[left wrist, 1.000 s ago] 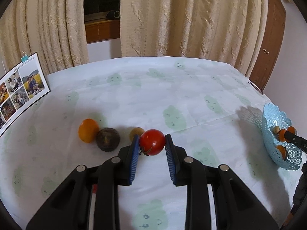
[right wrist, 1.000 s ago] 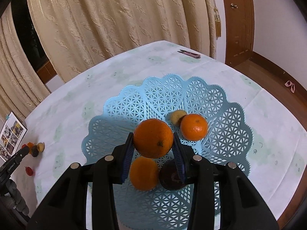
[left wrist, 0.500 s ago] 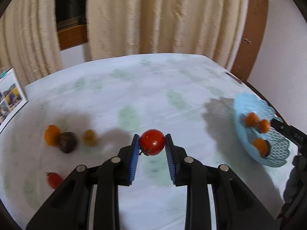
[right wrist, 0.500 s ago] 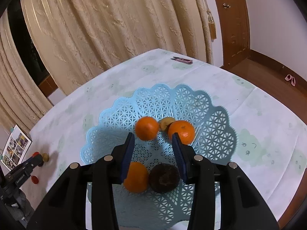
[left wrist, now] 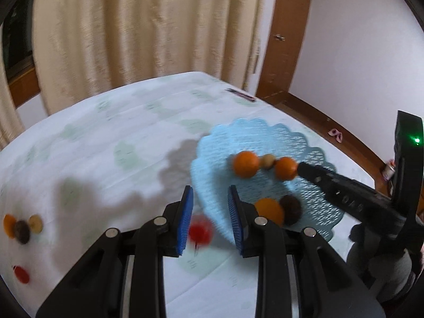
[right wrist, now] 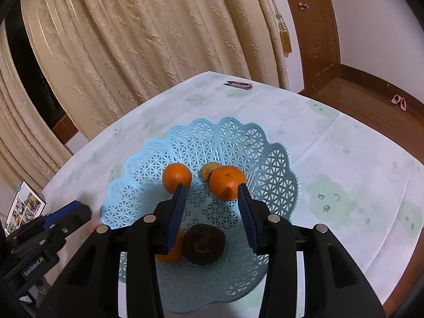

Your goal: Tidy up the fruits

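A pale blue lattice basket (right wrist: 238,137) (left wrist: 251,132) holds three oranges (right wrist: 177,177), a small tan fruit (right wrist: 208,169) and a dark brown fruit (right wrist: 204,243). My right gripper (right wrist: 212,196) hangs open over it with nothing between its pads. My left gripper (left wrist: 210,198) is by the basket's left rim, its pads a small gap apart. The red tomato (left wrist: 200,232) shows blurred and small below that gap, loose from the pads. At the far left of the table lie an orange (left wrist: 9,225), a dark fruit (left wrist: 21,232), a yellow fruit (left wrist: 35,222) and a small red one (left wrist: 21,275).
A photo card (right wrist: 25,209) stands at the table's left edge. Pink clippers (right wrist: 238,84) lie at the far edge. Curtains hang behind the table, with a wooden door frame and floor to the right. The right gripper's finger (left wrist: 331,182) reaches in over the basket.
My left gripper swung right to the basket's rim, and the tomato left its fingertips. The right gripper let go of its orange, which now lies in the basket, and drew back a little.
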